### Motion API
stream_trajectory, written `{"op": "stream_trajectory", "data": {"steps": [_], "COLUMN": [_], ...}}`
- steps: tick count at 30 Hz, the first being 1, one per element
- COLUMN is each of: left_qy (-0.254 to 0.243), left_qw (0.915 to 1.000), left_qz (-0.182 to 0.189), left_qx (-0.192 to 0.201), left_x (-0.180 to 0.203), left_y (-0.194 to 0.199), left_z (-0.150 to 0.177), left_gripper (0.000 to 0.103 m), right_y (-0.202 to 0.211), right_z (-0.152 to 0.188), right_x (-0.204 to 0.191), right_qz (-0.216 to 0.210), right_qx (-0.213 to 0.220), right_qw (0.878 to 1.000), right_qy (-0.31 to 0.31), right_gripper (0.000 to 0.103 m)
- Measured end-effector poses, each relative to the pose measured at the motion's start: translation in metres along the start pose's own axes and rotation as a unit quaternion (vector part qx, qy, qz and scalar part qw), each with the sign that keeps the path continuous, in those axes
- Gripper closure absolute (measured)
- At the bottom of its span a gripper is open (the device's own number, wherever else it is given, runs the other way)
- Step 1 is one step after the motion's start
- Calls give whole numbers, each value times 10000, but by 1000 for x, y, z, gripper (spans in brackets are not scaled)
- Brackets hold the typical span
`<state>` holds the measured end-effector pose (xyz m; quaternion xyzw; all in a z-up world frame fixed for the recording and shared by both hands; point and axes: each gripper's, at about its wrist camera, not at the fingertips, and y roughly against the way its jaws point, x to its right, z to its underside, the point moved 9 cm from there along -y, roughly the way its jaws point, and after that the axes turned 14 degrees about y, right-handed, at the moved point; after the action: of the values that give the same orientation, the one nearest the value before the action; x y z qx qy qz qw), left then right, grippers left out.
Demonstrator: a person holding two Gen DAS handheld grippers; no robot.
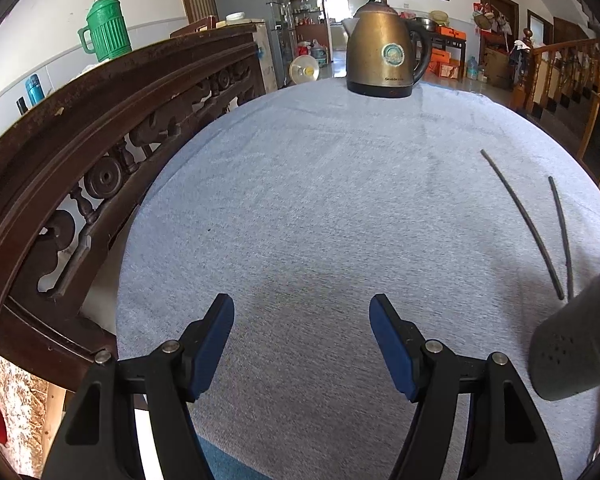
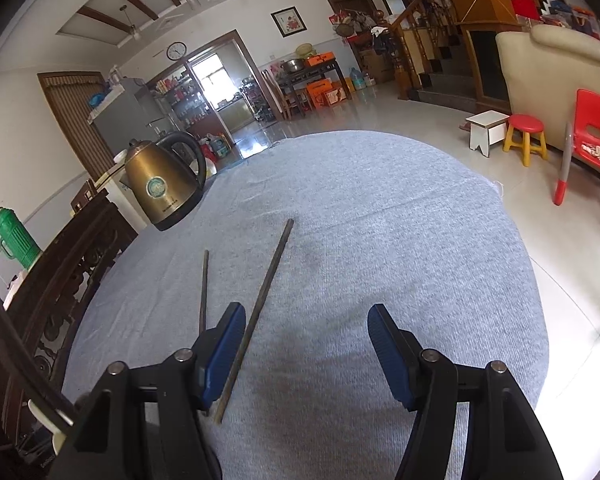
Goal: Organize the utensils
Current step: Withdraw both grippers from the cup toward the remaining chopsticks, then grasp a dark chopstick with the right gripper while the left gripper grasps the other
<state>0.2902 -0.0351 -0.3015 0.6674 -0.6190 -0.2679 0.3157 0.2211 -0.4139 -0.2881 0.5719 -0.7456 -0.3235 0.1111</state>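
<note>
One counter (image 1: pixel 340 184), covered by a grey-blue cloth, carries everything. One brass-coloured kettle (image 1: pixel 384 50) stands upright at its far edge, well apart from my work. Two grippers, one in each hand: my left gripper (image 1: pixel 302 344) hangs over bare cloth with fingers spread wide and nothing between them; my right gripper (image 2: pixel 306 350) is likewise spread and empty, low over the cloth. Two dark chopsticks lie flat, splayed in a narrow V, not touching at their far ends. The longer chopstick (image 2: pixel 260 308) runs just inside my right gripper's left finger (image 2: pixel 224 356), near end close by its pad; the shorter chopstick (image 2: pixel 205 288) lies just outside that finger, its near end hidden behind it. From the left wrist view the pair sits well off to the right. Step in hand, as I judge it: the approach, nothing gripped yet. Next move likely calls for shifting my right gripper leftward so both sticks, or one, fall between the fingers, then closing low against the cloth; thin sticks may roll or slip.
</note>
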Motion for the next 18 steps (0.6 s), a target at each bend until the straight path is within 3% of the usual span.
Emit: {"op": "stream_trajectory", "data": {"steps": [9,15,18], "left_qy": [-256,-736,-901], "left_qw": [9997,9973,9956], "left_qz": [-24,26,209], "left_qx": [-8,21,-141], "left_x": [8,34,56], "left_y": [-22,-38,-48], "left_z": [-28,-65,-81], "left_gripper": [32,32,32], "right_y": [-31,-73,-101], "right_z": [-21,-50,-59], "right_x": [-6,-1,-3], "right_qz": [-122,-46,-77], "right_qx": [-227,-597,-993], "right_qw": [9996,9982,9950], "right_qy": [84,85,70], "right_gripper": [36,36,36]}}
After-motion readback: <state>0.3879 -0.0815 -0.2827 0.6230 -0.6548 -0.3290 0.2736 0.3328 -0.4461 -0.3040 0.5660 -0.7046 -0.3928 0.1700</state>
